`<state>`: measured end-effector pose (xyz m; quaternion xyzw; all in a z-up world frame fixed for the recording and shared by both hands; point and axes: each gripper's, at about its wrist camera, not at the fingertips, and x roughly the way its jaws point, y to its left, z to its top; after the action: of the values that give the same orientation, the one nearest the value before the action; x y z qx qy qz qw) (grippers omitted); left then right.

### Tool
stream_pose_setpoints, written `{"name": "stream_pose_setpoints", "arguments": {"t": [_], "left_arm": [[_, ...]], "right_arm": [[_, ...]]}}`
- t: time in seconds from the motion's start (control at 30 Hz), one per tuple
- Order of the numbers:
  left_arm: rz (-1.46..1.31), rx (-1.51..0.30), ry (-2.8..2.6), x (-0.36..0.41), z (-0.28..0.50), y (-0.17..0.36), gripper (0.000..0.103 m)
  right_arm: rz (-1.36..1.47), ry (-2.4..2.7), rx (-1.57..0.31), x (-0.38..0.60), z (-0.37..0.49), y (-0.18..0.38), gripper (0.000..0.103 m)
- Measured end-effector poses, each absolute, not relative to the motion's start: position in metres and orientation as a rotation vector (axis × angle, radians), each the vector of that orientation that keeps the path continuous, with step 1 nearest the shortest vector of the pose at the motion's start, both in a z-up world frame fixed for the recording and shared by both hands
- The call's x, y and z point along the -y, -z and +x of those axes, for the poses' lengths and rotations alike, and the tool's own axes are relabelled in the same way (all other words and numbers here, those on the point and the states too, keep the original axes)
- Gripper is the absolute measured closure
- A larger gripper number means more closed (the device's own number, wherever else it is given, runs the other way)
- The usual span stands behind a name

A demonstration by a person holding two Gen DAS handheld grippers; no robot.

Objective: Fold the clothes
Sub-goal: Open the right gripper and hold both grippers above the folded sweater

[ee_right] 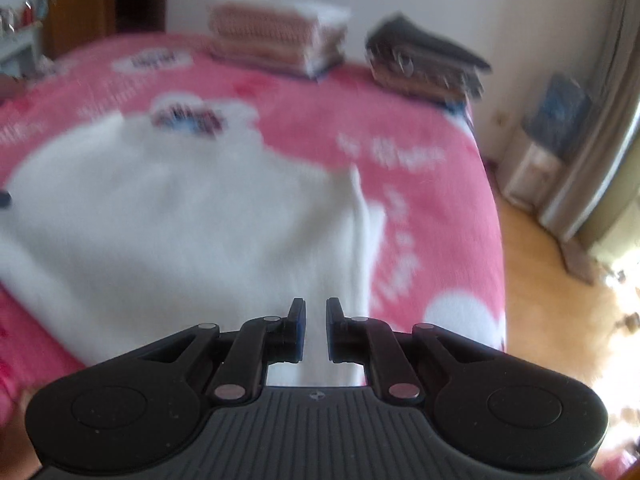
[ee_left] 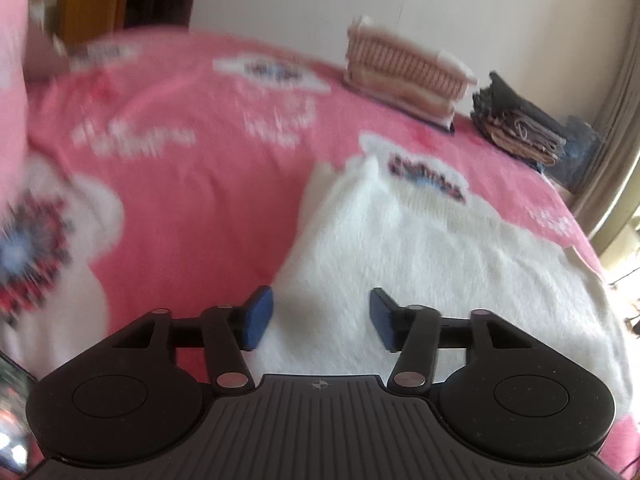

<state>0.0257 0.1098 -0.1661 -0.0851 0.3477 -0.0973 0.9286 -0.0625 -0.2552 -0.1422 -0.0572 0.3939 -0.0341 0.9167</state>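
Note:
A white fluffy garment lies spread flat on a pink patterned blanket that covers a bed. My left gripper hovers over the garment's near left edge, open, with its blue pads apart and nothing between them. In the right wrist view the same garment fills the left and middle. My right gripper is above its near right corner. Its fingers are drawn together to a narrow slit, and I see no cloth in it. Both views are blurred.
A folded pink and beige stack and a folded dark stack sit at the bed's far edge by the wall. The bed ends at the right above a wooden floor. A blue bag stands beside a curtain.

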Motion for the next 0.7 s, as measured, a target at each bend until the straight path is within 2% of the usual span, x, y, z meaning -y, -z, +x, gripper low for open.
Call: {"name": "stream_pose_setpoints", "arguments": {"t": [0.13, 0.27, 0.33, 0.5, 0.6, 0.7], "left_arm": [[-0.065, -0.643, 0.286, -0.088, 0.021, 0.157, 0.044], [0.083, -0.719, 0.252, -0.058, 0.041, 0.189, 0.043], [0.089, -0.708, 0.240, -0.057, 0.043, 0.191, 0.039], [0.078, -0.695, 0.242, -0.060, 0.039, 0.178, 0.041], [0.072, -0.648, 0.245, -0.060, 0.034, 0.166, 0.041], [0.068, -0.636, 0.273, -0.048, 0.042, 0.163, 0.040]], "right_arm": [[-0.080, 0.009, -0.765, 0.253, -0.043, 0.140, 0.093], [-0.107, 0.080, -0.887, 0.259, -0.016, 0.193, 0.094], [-0.084, 0.068, -0.846, 0.264, -0.018, 0.202, 0.094], [-0.008, 0.096, -0.870, 0.268, -0.017, 0.183, 0.092], [0.042, 0.092, -0.802, 0.273, -0.023, 0.166, 0.092], [0.071, 0.107, -0.811, 0.282, -0.013, 0.174, 0.092]]}}
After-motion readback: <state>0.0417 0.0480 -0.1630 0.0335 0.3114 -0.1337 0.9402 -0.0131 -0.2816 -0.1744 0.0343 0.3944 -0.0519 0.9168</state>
